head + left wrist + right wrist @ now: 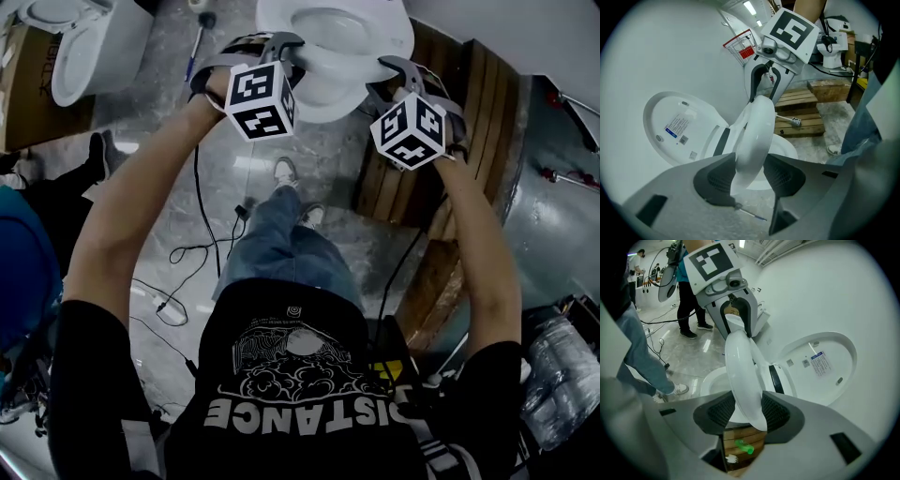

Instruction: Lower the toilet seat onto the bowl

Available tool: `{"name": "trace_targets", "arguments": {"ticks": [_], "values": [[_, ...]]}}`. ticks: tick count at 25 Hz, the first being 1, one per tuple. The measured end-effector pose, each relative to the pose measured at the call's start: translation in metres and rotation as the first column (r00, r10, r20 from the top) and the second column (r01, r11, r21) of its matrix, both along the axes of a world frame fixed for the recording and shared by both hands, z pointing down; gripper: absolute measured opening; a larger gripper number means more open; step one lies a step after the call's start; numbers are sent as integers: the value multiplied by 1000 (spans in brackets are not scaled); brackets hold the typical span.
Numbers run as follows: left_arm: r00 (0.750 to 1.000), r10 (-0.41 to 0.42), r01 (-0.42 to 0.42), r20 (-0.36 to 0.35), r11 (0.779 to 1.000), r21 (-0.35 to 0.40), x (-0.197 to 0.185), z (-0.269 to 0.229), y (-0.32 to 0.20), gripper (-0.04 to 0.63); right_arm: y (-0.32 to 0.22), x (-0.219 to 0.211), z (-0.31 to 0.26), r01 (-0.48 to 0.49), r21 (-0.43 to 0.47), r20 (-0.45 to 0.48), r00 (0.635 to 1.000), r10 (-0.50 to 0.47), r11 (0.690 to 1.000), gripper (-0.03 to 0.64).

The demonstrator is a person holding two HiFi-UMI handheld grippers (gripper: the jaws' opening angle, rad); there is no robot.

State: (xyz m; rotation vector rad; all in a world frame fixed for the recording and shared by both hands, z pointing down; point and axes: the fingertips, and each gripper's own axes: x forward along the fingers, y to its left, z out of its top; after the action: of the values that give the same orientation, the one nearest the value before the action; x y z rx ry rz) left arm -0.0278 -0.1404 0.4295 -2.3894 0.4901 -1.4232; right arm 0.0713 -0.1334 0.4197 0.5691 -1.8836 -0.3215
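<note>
Between ribbed jaws, right gripper (745,413) | toilet seat (740,366): glossy white, rounded

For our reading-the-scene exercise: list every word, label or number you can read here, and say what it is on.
"DISTANCE": on the person's black T-shirt.
Sticker on the raised toilet lid: too small to read.
Print on the cardboard box: blurred.

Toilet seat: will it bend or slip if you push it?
Probably stiff: the toilet seat holds its curve though gripped only at its edges. It looks glossy, so maybe slippery. Hinged at the back, it should swing down.
</note>
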Motion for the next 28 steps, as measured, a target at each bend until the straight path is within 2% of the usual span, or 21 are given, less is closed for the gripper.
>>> {"name": "trace_targets", "arguments": {"ticks": [7,20,28], "values": [[1000,6,-7,31,1000,23,-2,31,19,187,19,-2,31,70,5,-50,996,-70,998,176],[997,30,-33,76,999,37,-5,84,43,208,42,-6,87,128,10,-91,988,-127,992,199],[994,49,-54,98,997,47,-8,124,58,218,58,-6,126,202,-34,-131,970,-205,979,207]]}}
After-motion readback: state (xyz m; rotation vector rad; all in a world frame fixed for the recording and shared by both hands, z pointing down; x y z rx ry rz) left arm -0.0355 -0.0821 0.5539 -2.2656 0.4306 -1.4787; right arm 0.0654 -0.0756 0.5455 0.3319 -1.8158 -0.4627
